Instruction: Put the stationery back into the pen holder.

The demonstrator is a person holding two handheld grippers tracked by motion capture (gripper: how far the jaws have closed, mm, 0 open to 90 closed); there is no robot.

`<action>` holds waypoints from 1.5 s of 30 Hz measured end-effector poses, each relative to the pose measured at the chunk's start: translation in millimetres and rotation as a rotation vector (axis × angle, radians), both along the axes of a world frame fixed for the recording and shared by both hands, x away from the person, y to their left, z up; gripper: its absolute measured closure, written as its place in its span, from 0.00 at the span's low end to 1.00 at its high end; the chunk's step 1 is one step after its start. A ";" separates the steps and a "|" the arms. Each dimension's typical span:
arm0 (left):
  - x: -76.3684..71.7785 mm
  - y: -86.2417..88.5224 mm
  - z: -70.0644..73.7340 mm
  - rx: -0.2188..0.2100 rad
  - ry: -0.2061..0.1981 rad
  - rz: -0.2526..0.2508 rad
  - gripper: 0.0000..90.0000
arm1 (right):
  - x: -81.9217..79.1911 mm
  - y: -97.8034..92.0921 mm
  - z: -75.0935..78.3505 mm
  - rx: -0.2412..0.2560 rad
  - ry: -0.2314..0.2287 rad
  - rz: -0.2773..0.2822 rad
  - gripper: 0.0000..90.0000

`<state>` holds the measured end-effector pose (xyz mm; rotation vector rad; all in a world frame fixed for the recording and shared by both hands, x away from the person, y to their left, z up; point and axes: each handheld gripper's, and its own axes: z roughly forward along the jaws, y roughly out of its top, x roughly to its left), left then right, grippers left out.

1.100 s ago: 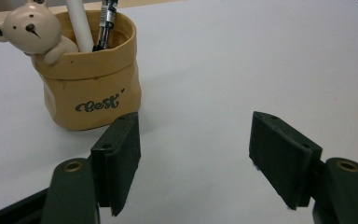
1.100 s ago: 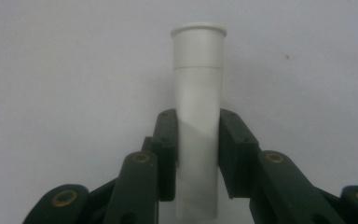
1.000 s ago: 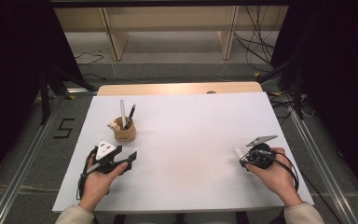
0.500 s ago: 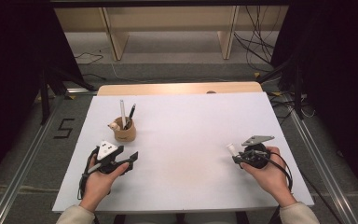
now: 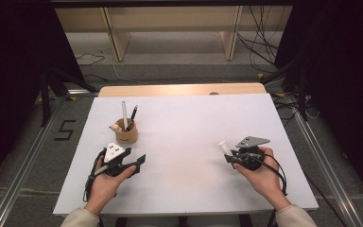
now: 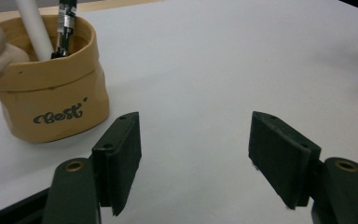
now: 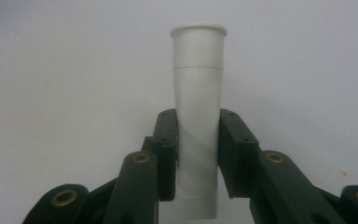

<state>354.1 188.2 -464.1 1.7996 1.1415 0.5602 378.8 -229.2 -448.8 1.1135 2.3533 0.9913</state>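
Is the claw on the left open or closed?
Open. The left claw has a wide gap between its black jaws, with only white table showing between them.

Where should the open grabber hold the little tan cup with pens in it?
Probably across the tan cup's soft outer wall near its rolled rim, coming in level from the left gripper's side. The white pen and black pen stick up, blocking a grab from above.

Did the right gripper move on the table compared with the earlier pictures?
Yes. The right gripper, shut on the white tube, moved left, away from the table right edge.
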 end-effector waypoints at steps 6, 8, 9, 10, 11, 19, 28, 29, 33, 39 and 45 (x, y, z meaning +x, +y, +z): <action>1.5 -9.3 1.5 -0.002 -0.005 -0.021 0.37 | 1.5 12.6 -1.4 0.015 -0.023 0.025 0.78; 2.1 -12.1 2.0 -0.003 -0.006 -0.029 0.37 | 1.8 18.0 -1.8 0.022 -0.029 0.033 0.78; 2.3 -13.1 2.3 -0.003 -0.006 -0.032 0.37 | 2.3 20.4 -2.4 0.024 -0.034 0.040 0.78; 2.6 -15.1 2.8 -0.005 -0.006 -0.038 0.37 | 2.2 22.0 -2.5 0.028 -0.034 0.043 0.78; 2.8 -16.6 3.1 -0.008 -0.008 -0.039 0.37 | 2.6 25.0 -3.2 0.033 -0.042 0.047 0.78; 5.5 -35.4 7.2 -0.017 -0.014 -0.090 0.37 | 3.8 44.6 -4.8 0.052 -0.062 0.082 0.78; 11.9 -62.1 10.1 -0.047 -0.003 -0.146 0.36 | 4.1 64.5 -7.1 0.067 -0.073 0.118 0.78; 13.0 -65.8 10.5 -0.047 -0.004 -0.155 0.36 | 4.3 65.9 -7.3 0.066 -0.072 0.123 0.78; 18.1 -81.5 13.0 -0.073 -0.001 -0.180 0.36 | 4.2 71.4 -7.5 0.075 -0.077 0.130 0.78; 24.9 -99.7 14.3 -0.112 0.011 -0.205 0.36 | 4.0 76.6 -8.3 0.079 -0.083 0.142 0.78; 29.8 -112.9 13.4 -0.137 0.016 -0.214 0.36 | 3.5 81.9 -9.6 0.082 -0.082 0.149 0.78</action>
